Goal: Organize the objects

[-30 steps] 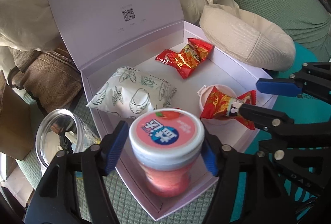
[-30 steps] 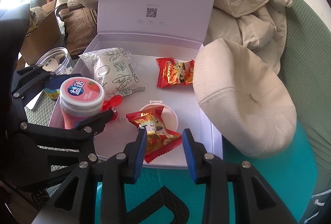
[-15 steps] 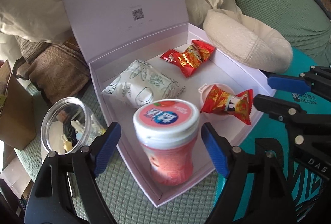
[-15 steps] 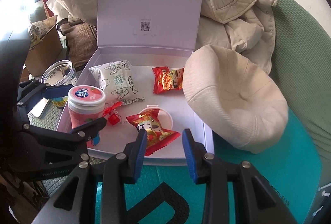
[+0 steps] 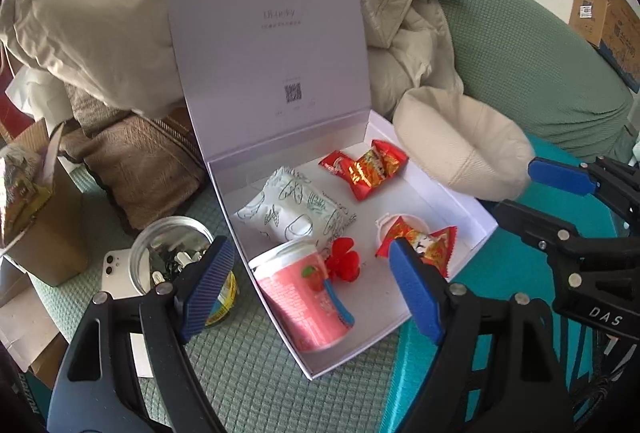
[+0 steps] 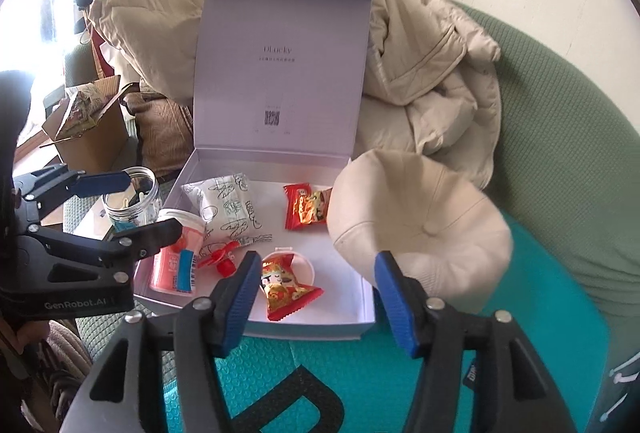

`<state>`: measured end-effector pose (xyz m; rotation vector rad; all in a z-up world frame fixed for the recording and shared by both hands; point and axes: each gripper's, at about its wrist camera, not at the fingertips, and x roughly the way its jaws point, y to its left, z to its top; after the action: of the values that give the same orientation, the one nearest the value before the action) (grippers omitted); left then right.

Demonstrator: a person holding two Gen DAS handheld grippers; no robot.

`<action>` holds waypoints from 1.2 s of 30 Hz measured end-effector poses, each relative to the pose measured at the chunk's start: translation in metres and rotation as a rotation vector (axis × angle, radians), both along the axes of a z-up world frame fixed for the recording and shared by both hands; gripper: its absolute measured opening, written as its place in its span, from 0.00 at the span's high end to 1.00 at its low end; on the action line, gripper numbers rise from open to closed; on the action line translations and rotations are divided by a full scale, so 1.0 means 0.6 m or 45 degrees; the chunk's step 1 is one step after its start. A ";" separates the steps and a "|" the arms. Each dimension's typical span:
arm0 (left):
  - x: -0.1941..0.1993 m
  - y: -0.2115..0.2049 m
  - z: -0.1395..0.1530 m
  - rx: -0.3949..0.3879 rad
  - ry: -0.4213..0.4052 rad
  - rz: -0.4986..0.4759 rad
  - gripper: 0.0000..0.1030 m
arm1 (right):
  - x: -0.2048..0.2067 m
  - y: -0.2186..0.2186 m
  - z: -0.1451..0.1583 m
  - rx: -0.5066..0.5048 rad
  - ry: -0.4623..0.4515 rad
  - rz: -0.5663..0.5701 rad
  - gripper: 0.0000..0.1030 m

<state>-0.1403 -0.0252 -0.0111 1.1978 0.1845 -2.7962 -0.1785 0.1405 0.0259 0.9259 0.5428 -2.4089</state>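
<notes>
Hovering both claws over the white box (image 5: 472,217), jaws spread, nothing held. Our left claw (image 5: 312,293) opened earlier; right claw (image 6: 316,297) jaws just opened, w/ the red candy pack (image 6: 288,289) lying by the front edge. Pink tub (image 5: 308,297) sits tilted in the front-left corner.

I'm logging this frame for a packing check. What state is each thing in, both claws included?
Gift box: lid up, open.
Pink canister: in the box, capped, released.
Wrapped candy: lying on the small cup, released.
Glass jar: outside the box, no lid.
Left claw: open, nothing held.
Right claw: open, just widened, nothing held.
</notes>
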 end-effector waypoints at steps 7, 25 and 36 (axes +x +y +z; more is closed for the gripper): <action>0.037 0.014 0.058 -0.027 0.071 -0.034 0.17 | 0.031 0.012 0.039 -0.016 0.059 -0.011 0.28; 0.153 0.008 0.114 -0.055 0.145 0.123 0.11 | 0.143 0.023 0.077 -0.002 0.182 -0.002 0.27; 0.210 0.035 0.096 -0.194 0.195 0.159 0.11 | 0.169 0.036 0.012 -0.022 0.064 -0.021 0.27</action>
<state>-0.0143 -0.0041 0.0466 0.9076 0.0530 -2.7358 -0.0771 0.1622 0.0332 0.8675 0.5342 -2.4534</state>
